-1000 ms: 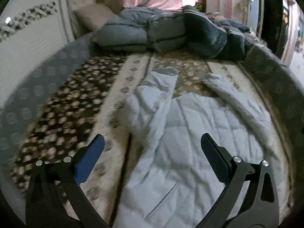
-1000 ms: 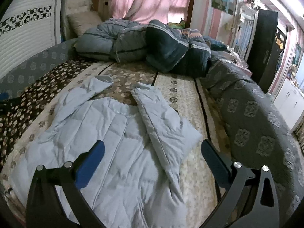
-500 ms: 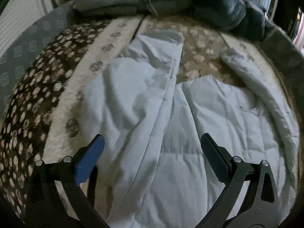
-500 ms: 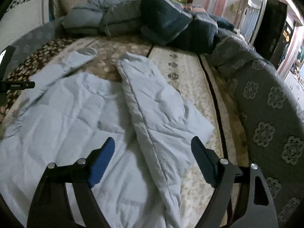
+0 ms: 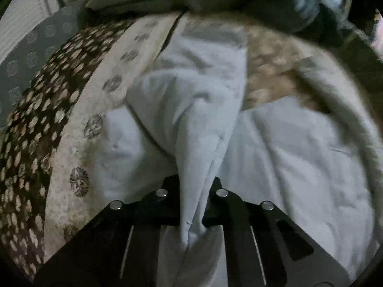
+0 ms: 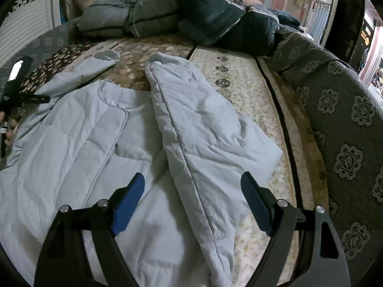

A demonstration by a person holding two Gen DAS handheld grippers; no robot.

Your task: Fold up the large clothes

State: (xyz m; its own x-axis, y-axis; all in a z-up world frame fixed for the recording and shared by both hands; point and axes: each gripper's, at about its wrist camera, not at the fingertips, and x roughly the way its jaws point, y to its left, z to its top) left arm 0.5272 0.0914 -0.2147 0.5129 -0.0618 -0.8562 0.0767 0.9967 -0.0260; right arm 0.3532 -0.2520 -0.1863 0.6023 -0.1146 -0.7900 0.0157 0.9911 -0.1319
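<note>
A pale blue quilted jacket (image 6: 91,143) lies spread on the bed, with both sleeves reaching toward the far end. In the left wrist view my left gripper (image 5: 195,191) is shut on a pinched ridge of the jacket (image 5: 191,124) where the left sleeve joins the body. In the right wrist view my right gripper (image 6: 191,191) is open, low over the jacket's right front panel (image 6: 205,134). That panel's piped edge runs between the blue pads without touching them. The left gripper (image 6: 16,95) and a hand show at the right wrist view's left edge.
The bed carries a patterned cover (image 6: 241,88) in cream, brown and grey bands. Bundled grey and dark blue duvets (image 6: 182,16) and a pillow fill the far end. A white panelled wall (image 6: 28,26) is at left; a dark door (image 6: 352,24) stands at right.
My left gripper dropped onto the jacket and closed on a fold of it. My right gripper came down nearer the right front panel and narrowed slightly.
</note>
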